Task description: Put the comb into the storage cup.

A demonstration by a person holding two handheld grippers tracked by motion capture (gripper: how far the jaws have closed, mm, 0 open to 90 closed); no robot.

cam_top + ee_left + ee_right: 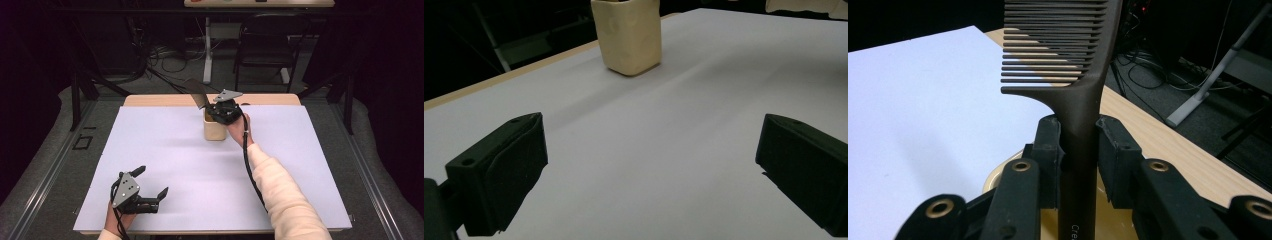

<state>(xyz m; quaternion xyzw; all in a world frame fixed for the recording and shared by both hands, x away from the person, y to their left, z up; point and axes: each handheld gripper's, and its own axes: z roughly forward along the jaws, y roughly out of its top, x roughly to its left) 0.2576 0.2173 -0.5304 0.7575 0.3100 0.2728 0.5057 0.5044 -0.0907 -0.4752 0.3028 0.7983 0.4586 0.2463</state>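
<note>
One cream cup (214, 128) stands upright on the white sheet (165, 150) near the table's far edge, w/ a single dark comb (1083, 95) over it, clamped by the right gripper (1079, 150). Jaws pinch the comb's handle from both sides, just above the cup's rim. Comb's long axis runs up and away from the cup, tooth end tilted toward the far edge, teeth off to one side; handle's lower end drops into the cup mouth. Well short of the cup, toward the near-left corner of the sheet, the left gripper (150, 185) rests low w/ jaws spread wide, nothing between them; bare sheet lies between it and the cup. Count: 1 cup, 1 comb, 2 grippers. Beyond the cup, past the table edge: a black chair (265, 45), a white desk leg (207, 50) and loose cables (165, 55) on the floor.
</note>
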